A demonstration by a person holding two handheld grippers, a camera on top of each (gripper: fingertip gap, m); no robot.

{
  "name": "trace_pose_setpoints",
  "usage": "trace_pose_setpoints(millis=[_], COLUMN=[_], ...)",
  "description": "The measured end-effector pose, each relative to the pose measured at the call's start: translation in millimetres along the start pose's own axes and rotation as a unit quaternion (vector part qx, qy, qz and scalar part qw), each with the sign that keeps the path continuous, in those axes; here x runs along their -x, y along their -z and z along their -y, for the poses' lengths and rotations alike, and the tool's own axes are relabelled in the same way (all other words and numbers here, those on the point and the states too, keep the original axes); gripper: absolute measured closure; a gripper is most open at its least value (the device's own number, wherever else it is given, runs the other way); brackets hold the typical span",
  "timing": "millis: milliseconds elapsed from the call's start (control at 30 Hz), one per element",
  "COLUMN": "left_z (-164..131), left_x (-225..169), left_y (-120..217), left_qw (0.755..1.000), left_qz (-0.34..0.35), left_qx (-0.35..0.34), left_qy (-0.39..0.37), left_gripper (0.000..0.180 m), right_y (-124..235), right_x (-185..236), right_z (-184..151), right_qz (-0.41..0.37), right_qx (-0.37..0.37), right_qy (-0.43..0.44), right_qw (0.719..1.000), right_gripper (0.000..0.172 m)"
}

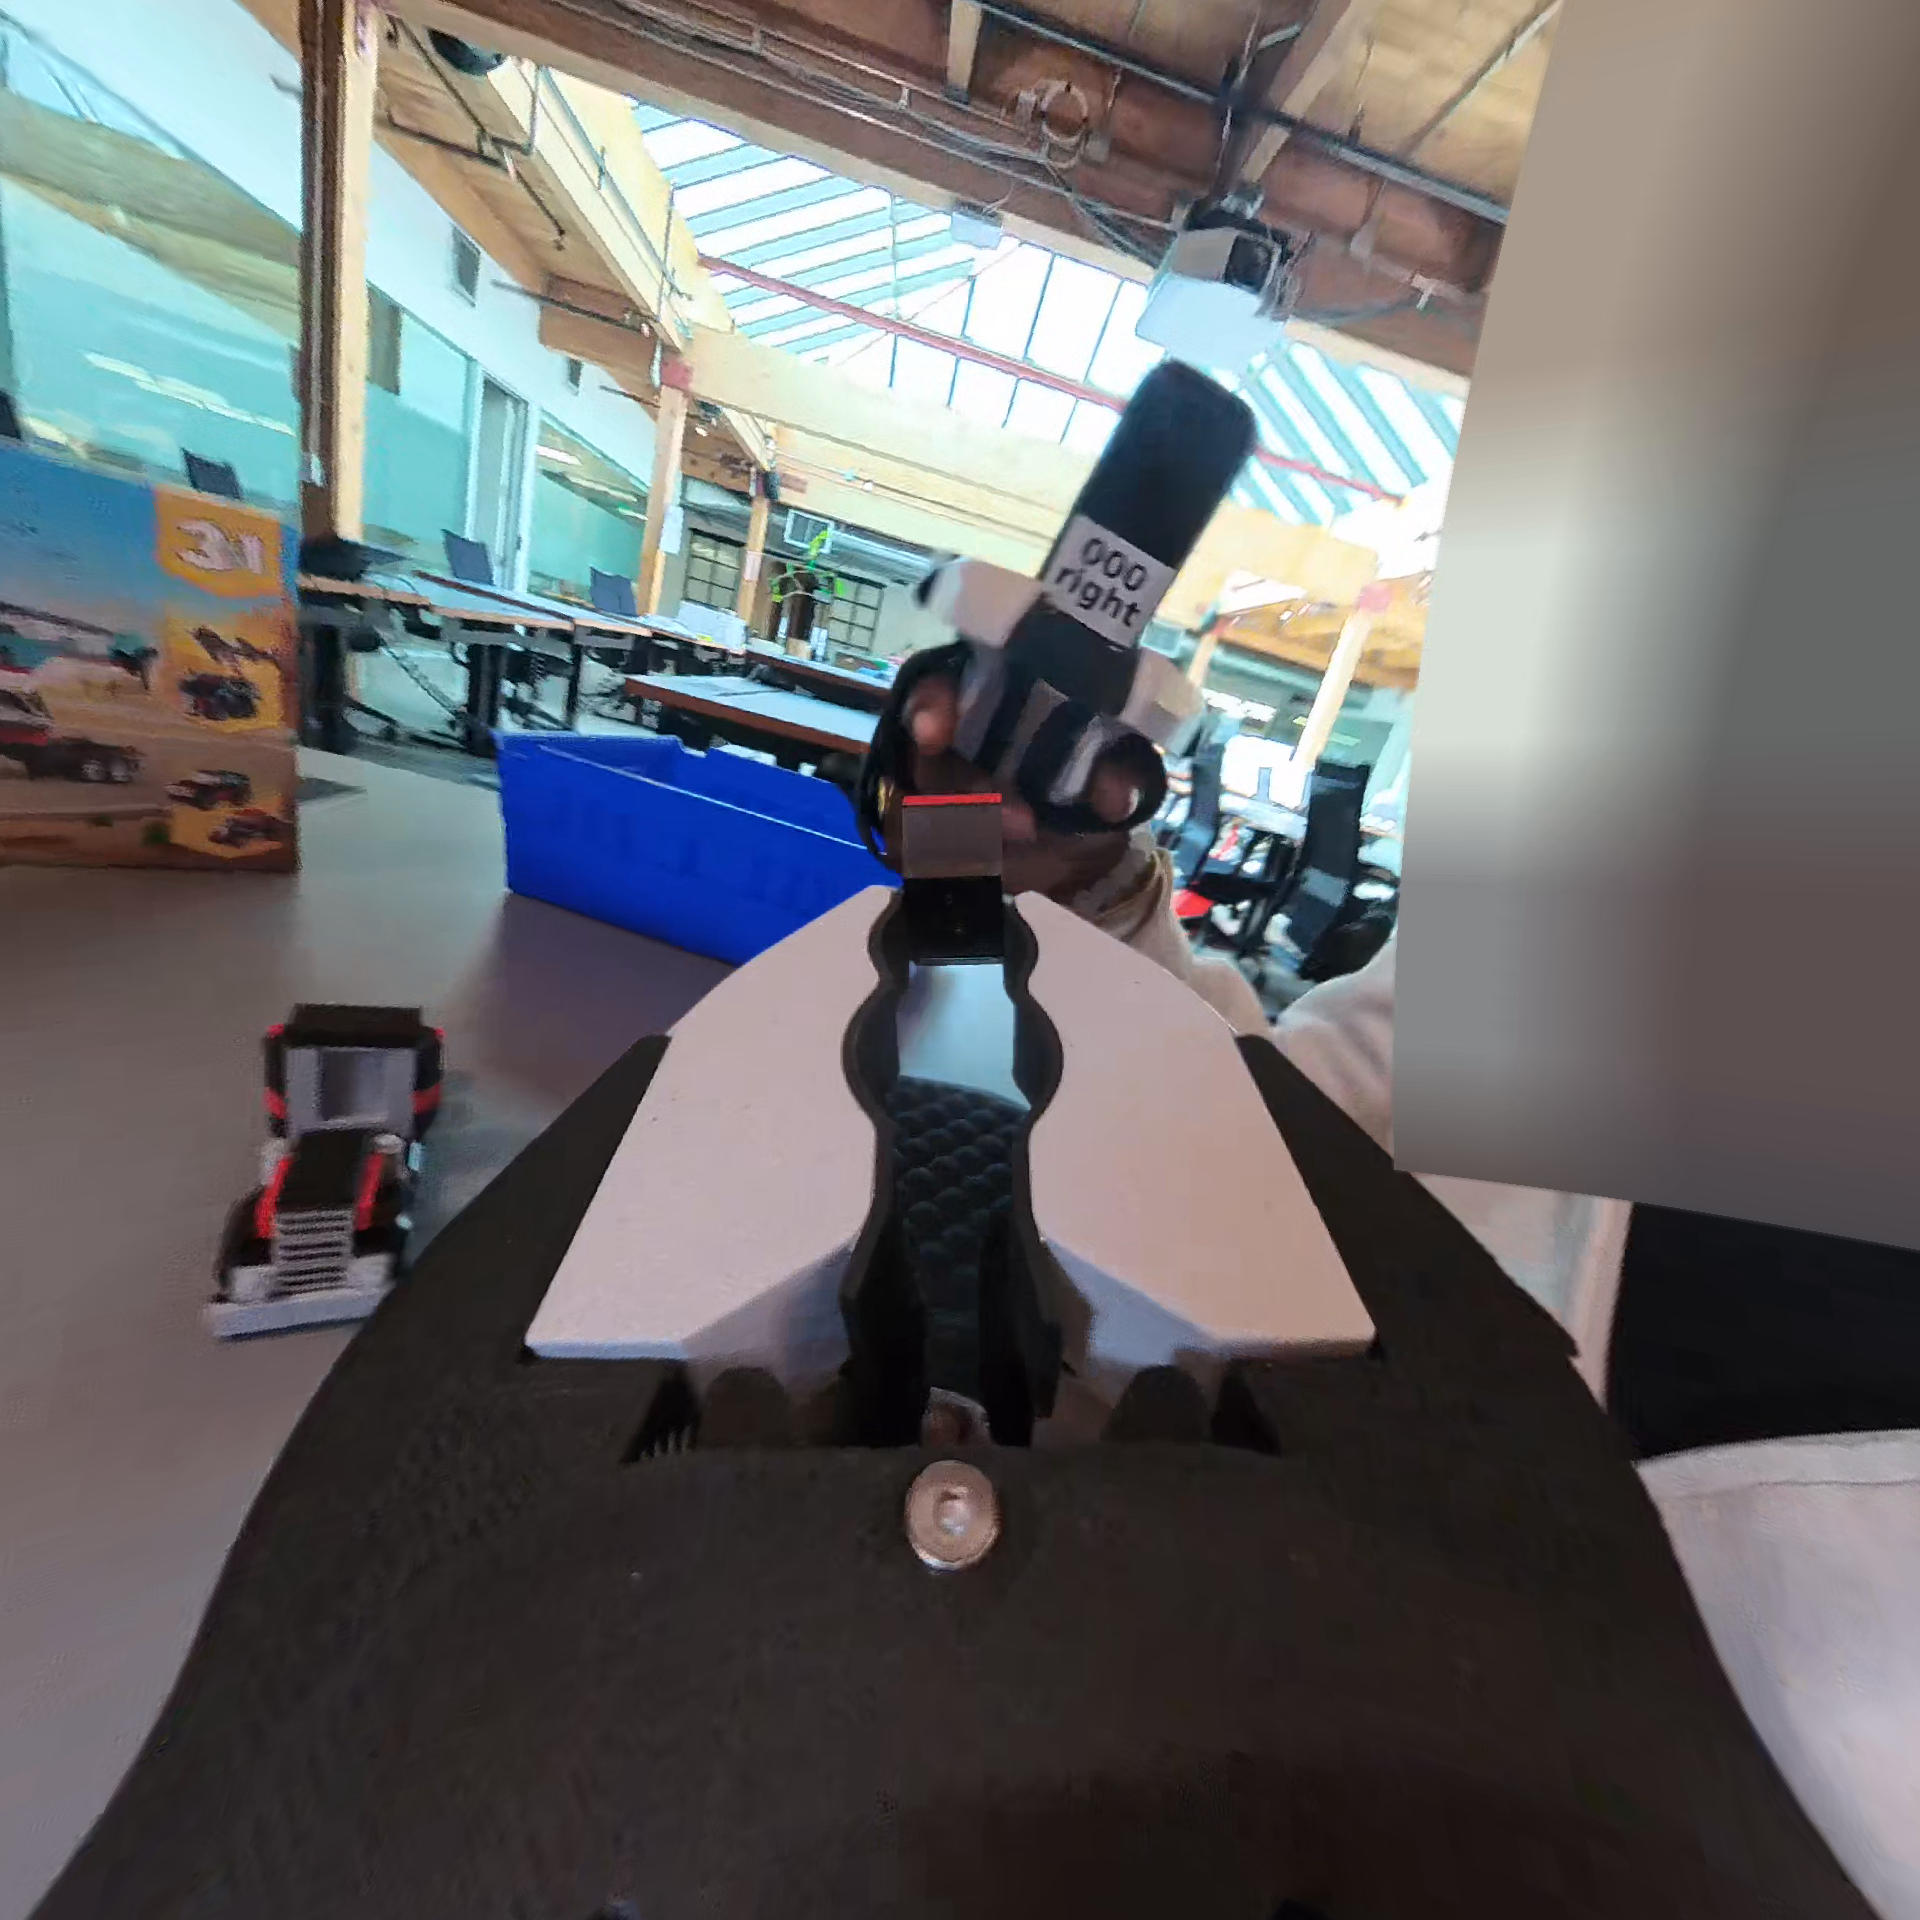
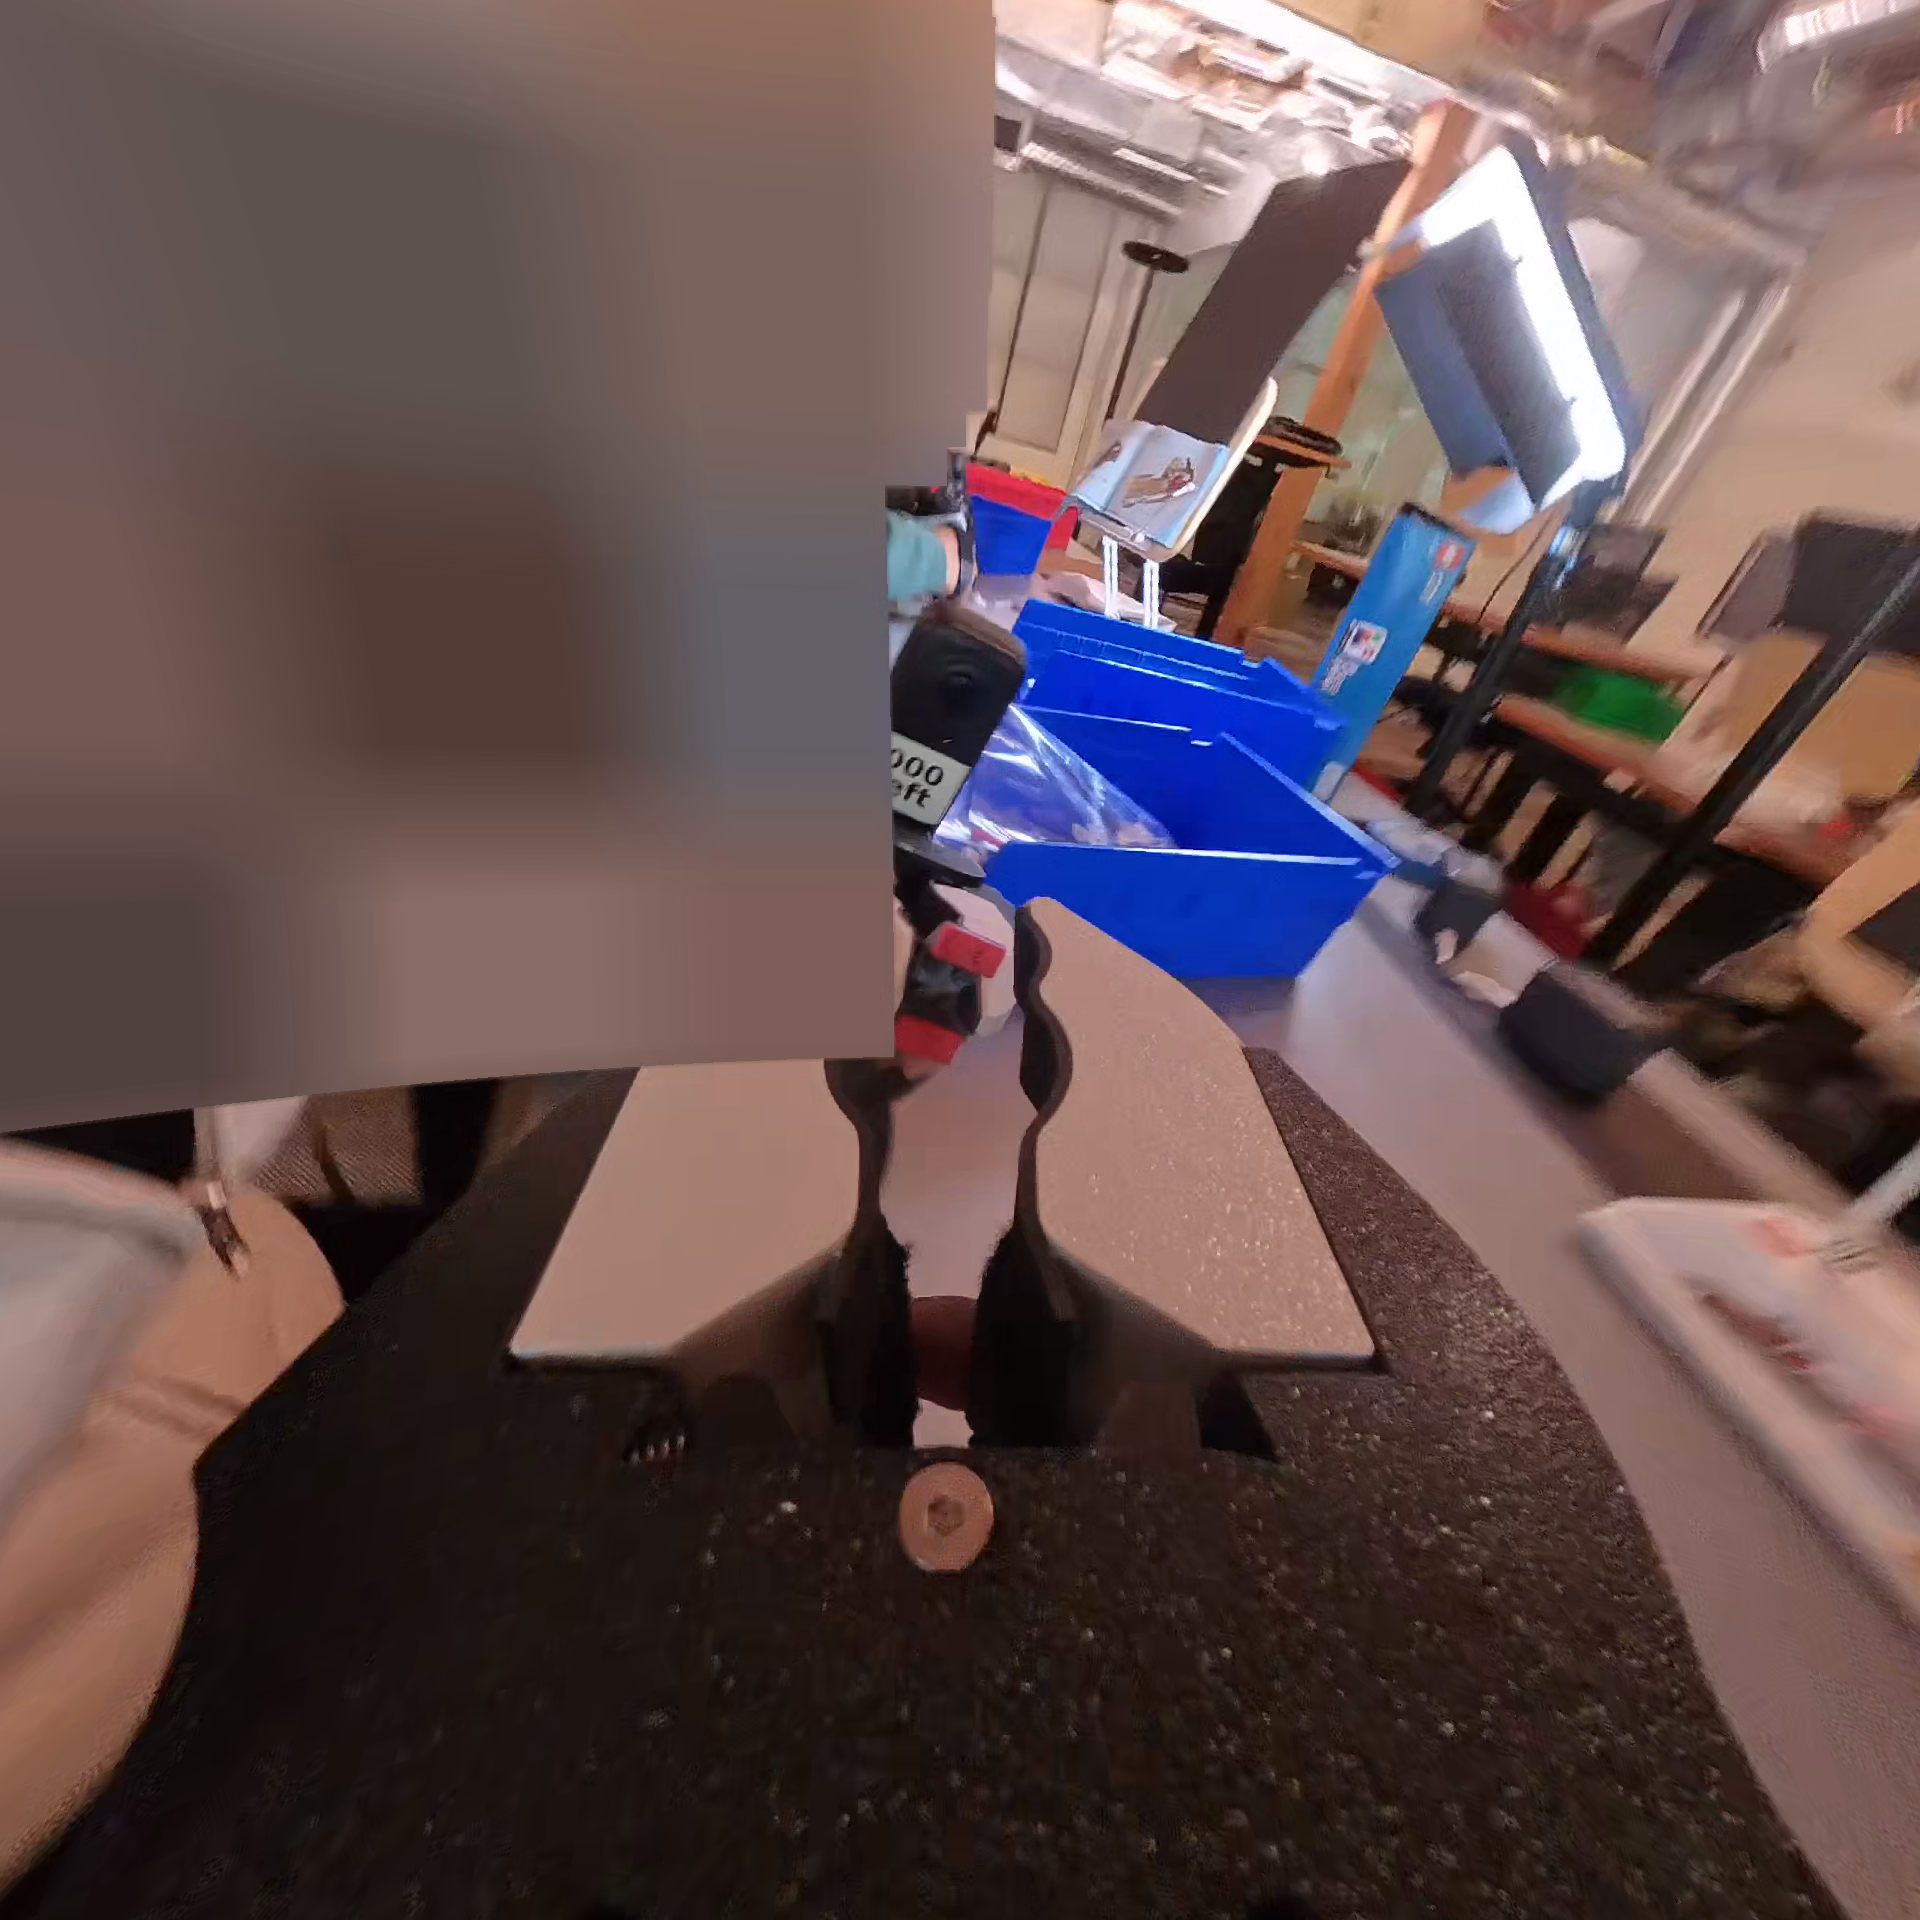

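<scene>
Grip first: the left hand-held gripper (image 1: 951, 904) is clamped on a small brick piece (image 1: 951, 868), both pads pressed against its black lower part, so the grey block and thin red top strip jut clear beyond the tips. It is held up off the grey counter (image 1: 156, 1039) and turned toward the right hand-held gripper (image 2: 956, 966), which a hand holds just beyond it. Held by its base like this, the piece's outer end stays uncovered and open to the other tool. In the right wrist view the two tools are close. The same piece shows there as red and black, just beside the right tool's visible fingertip (image 2: 1044, 940) with a sliver of light between them. That tool's fingers stand a little apart and seem to press on nothing, though its other tip is hidden behind a blurred patch. A brick-built toy truck (image 1: 322, 1174) — black, red and grey — stands apart on the counter to the left, out of the way of both tools. Behind it a printed toy box (image 1: 145, 675) stands upright. A blue bin (image 2: 1195, 904) sits farther back with a clear plastic bag (image 2: 1049, 790) of small parts lying in it.
</scene>
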State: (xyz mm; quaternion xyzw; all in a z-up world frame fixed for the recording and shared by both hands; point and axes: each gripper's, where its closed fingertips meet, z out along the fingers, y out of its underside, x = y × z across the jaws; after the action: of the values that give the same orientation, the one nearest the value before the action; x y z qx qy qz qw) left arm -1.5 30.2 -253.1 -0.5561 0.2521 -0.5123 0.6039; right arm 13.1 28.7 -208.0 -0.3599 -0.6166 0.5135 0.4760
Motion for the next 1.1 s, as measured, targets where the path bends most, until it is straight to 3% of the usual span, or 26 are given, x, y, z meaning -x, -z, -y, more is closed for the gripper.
trace_pose_setpoints(millis=[133,267,433,500,600,700,900,1000,1100], left_z=[1.6,-2.3,-5.2,-7.3,-8.3,-3.5,18.9,14.8,18.4], left_x=[-1.6,-3.4,-3.0,-1.9,0.0,7.0,11.5,10.9,10.2], left_y=[-0.2,-2.0,-2.8,-3.3,-3.2,-0.6,15.2,11.5,12.0], left_qw=[0.995,0.99,0.989,0.989,0.988,0.988,0.992,0.992,0.993], left_qz=[0.029,0.033,0.034,0.037,0.045,0.069,0.071,0.071,0.066], left_qx=[0.007,0.022,0.032,0.039,0.044,0.035,-0.024,-0.018,-0.033], left_qy=[-0.099,-0.134,-0.138,-0.141,-0.143,-0.135,-0.103,-0.102,-0.091], left_gripper=[0.163,0.163,0.163,0.163,0.163,0.163,0.163,0.163,0.163], right_y=[-16.3,-21.5,-27.3,-29.1,-28.6,-24.2,27.1,82.6,178.8], right_x=[-7.1,-3.6,3.6,6.5,4.6,-8.3,-31.1,-71.4,-107.4], right_z=[-15.7,-23.9,-34.7,-34.3,-36.9,-34.1,-5.7,-8.2,-25.1], right_qz=[0.036,0.064,0.075,0.084,0.074,0.011,-0.083,-0.254,-0.445], right_qx=[-0.022,-0.02,0.012,0.008,0.021,0.032,0.034,0.124,0.262], right_qy=[-0.156,-0.187,-0.172,-0.176,-0.164,-0.105,-0.015,0.055,0.068], right_qw=[0.987,0.98,0.982,0.981,0.983,0.994,0.996,0.958,0.854], right_gripper=[0.144,0.143,0.141,0.154,0.156,0.154,0.156,0.156,0.155])
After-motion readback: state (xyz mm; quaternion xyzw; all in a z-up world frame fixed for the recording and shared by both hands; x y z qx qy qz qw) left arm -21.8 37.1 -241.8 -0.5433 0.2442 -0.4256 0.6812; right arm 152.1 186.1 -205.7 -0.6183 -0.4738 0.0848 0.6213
